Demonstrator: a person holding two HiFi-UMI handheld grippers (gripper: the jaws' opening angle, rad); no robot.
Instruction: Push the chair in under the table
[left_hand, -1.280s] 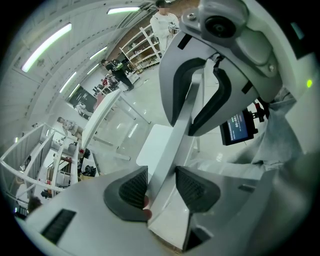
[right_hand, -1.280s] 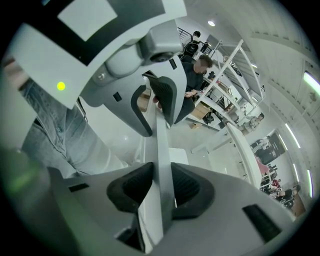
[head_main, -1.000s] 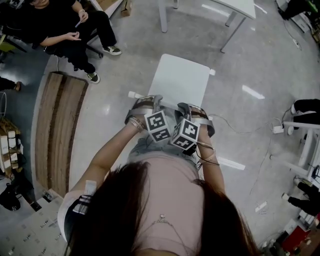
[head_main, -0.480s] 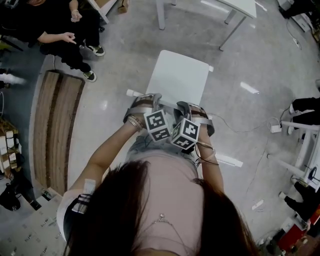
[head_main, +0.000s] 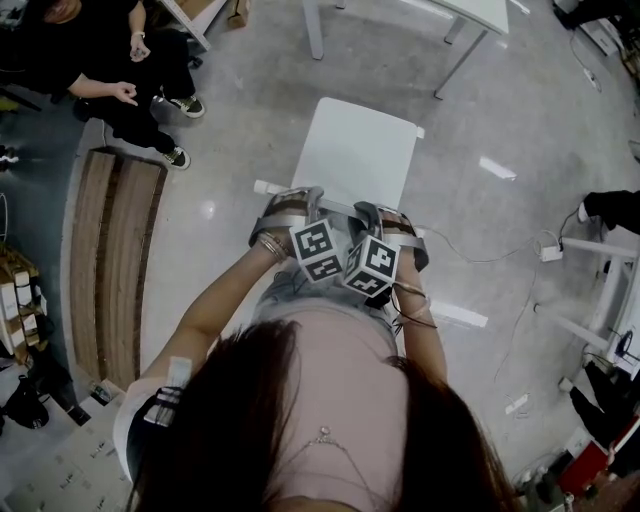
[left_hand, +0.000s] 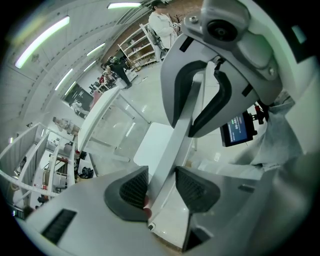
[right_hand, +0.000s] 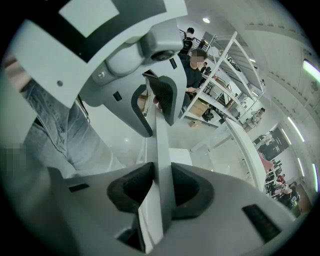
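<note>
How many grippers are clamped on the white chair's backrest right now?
2. The left gripper clamps the top backrest edge of the white chair toward its left end. The right gripper clamps it alongside, further right. No other grippers are in view.

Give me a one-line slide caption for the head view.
Left gripper and right gripper grip the backrest of the white chair, its seat pointing toward the white table.

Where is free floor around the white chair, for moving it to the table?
Bare floor lies between the white chair and the white table, and left of the chair up to the wooden board. The right side is crowded: a cable and a white frame. A seated person fills the upper left corner.
</note>
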